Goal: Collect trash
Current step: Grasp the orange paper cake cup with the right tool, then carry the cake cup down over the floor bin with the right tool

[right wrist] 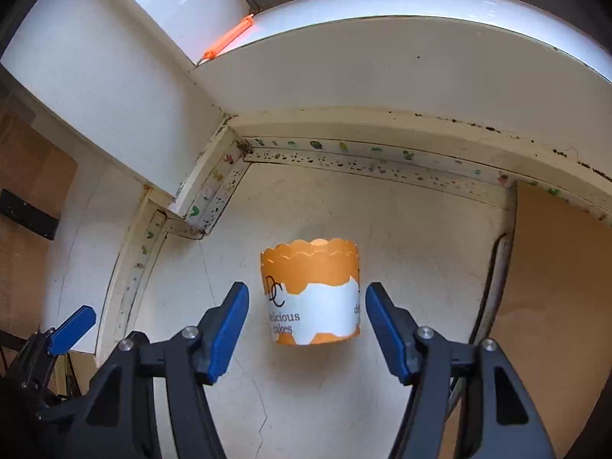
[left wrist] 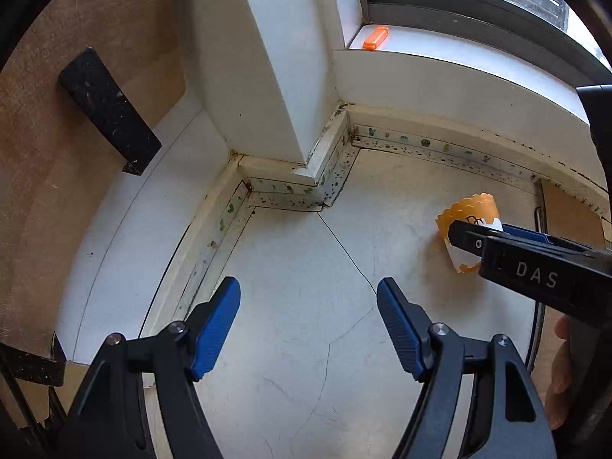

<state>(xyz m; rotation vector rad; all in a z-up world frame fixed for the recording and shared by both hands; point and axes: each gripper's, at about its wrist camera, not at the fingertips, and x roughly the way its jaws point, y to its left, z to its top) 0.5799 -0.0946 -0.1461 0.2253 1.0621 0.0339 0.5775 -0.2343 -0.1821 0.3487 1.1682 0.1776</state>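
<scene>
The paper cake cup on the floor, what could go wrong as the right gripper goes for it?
1. The paper cake cup looks thin and empty; the right gripper could crush it or tip it.
2. Its fingers stand only slightly wider than the cup, so one may nudge it away.
3. The left gripper is open nearby and could get in the way.

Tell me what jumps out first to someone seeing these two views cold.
The orange and white paper cake cup stands upright on the pale cracked floor, framed by the open jaws of the right gripper, whose blue pads sit just short of its sides. Next comes the small orange object lying on the window sill at its corner. The left gripper is open over bare floor.
</scene>
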